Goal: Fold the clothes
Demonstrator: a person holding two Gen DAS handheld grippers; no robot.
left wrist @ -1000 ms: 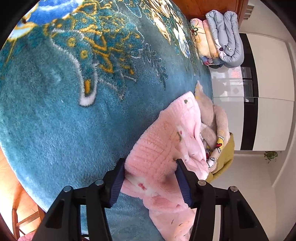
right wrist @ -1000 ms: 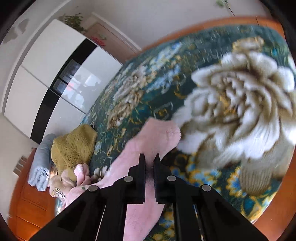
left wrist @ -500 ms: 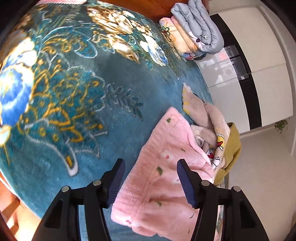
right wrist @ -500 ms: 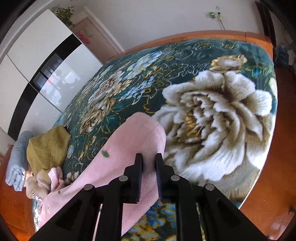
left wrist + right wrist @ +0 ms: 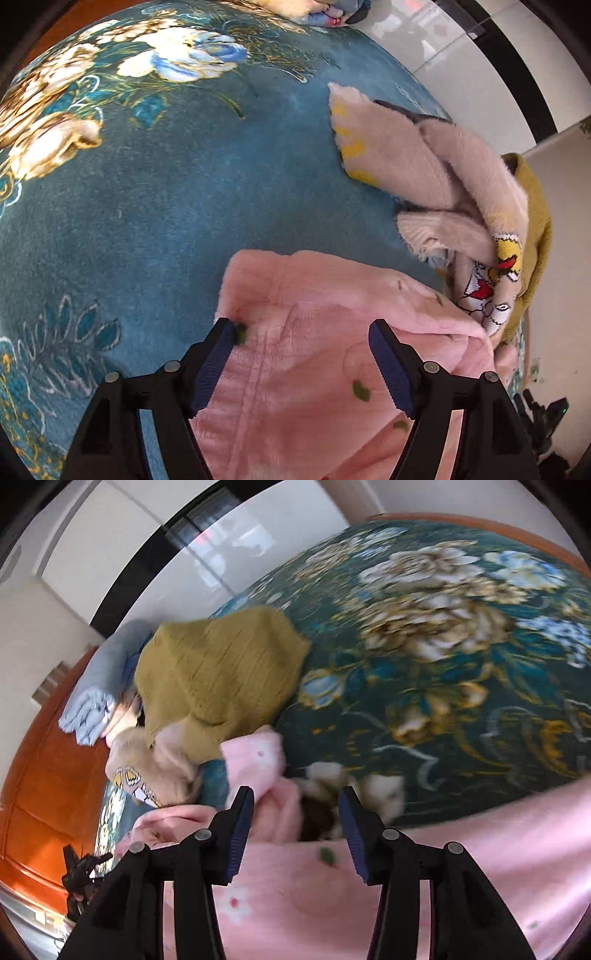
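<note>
Both views are bright with daylight. The glossy white wardrobe doors [image 5: 221, 535] throw back a pale glare, also seen top right in the left view. Shadows are soft and faint under the folds of cloth. The right view is smeared by motion blur, most over the flowered blanket [image 5: 461, 627]; the left view is sharper. Fisheye bending curves everything toward dark round corners.

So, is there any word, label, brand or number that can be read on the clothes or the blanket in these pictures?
None can be read.
Beige garment: only cartoon prints in yellow, red and white, no letters.
Pink garment: small green and flower motifs, no text.
Blanket: flower pattern only.
Yellow garment: plain knit.
</note>
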